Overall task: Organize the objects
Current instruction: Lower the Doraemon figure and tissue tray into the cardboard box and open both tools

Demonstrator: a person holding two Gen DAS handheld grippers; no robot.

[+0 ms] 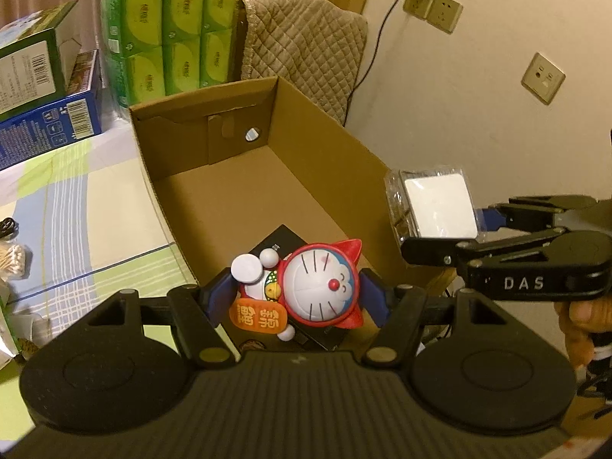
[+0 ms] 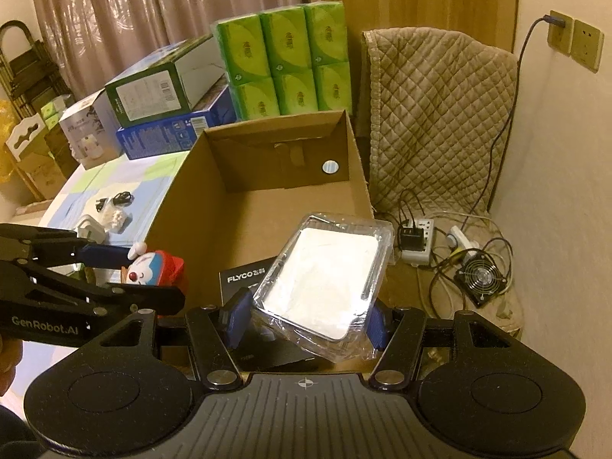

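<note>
A red and white cat figurine [image 1: 306, 287] with an orange sign sits between the blue pads of my left gripper [image 1: 296, 294], which is shut on it above the near end of the open cardboard box [image 1: 325, 122]. My right gripper [image 2: 306, 319] is shut on a clear plastic pack with a white slab inside [image 2: 325, 283], held over the same box [image 2: 179, 206]. A black FLYCO box [image 2: 244, 279] lies on the box floor beneath both. The right gripper [image 1: 440, 244] with its pack [image 1: 436, 202] shows at the right of the left wrist view; the figurine [image 2: 153, 267] appears at the left of the right wrist view.
Green tissue packs [image 2: 287, 65] and blue and green cartons [image 2: 164, 91] stand behind the box on a checked tablecloth [image 1: 76, 199]. A quilted chair [image 2: 440, 114], power strip [image 2: 417, 241] and small fan [image 2: 482, 275] with cables lie to the right. Small items [image 2: 111, 214] sit on the table at left.
</note>
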